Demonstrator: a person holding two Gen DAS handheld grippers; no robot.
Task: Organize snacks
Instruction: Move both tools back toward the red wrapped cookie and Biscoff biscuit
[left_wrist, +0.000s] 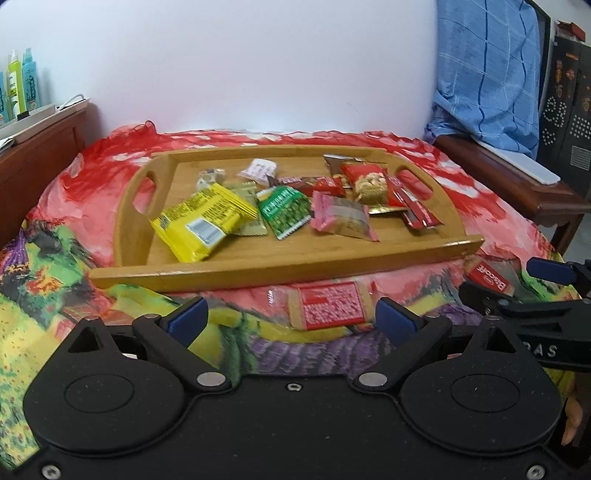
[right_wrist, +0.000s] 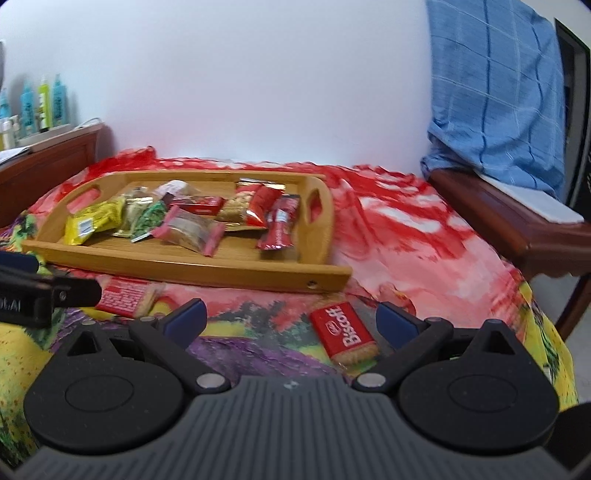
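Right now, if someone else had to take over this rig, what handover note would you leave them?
Left gripper: open, empty, hovering over the label-side-up Biscoff pack on the tablecloth.
Right gripper: open, empty, over the second Biscoff pack, logo side up.
Both packs lie outside the wooden tray, just in front of its near rim.
Done: the yellow packet, green packet, pink packet and several red ones are in the tray.
Left: grasp each Biscoff pack and put it in the tray.

Soft, even daylight fills the room, and the wall (left_wrist: 258, 66) glows brightest low down behind the tray (left_wrist: 280, 267). Shadows stay faint. Fisheye bends the edges, and the snacks (right_wrist: 192, 229) look slightly smeared.
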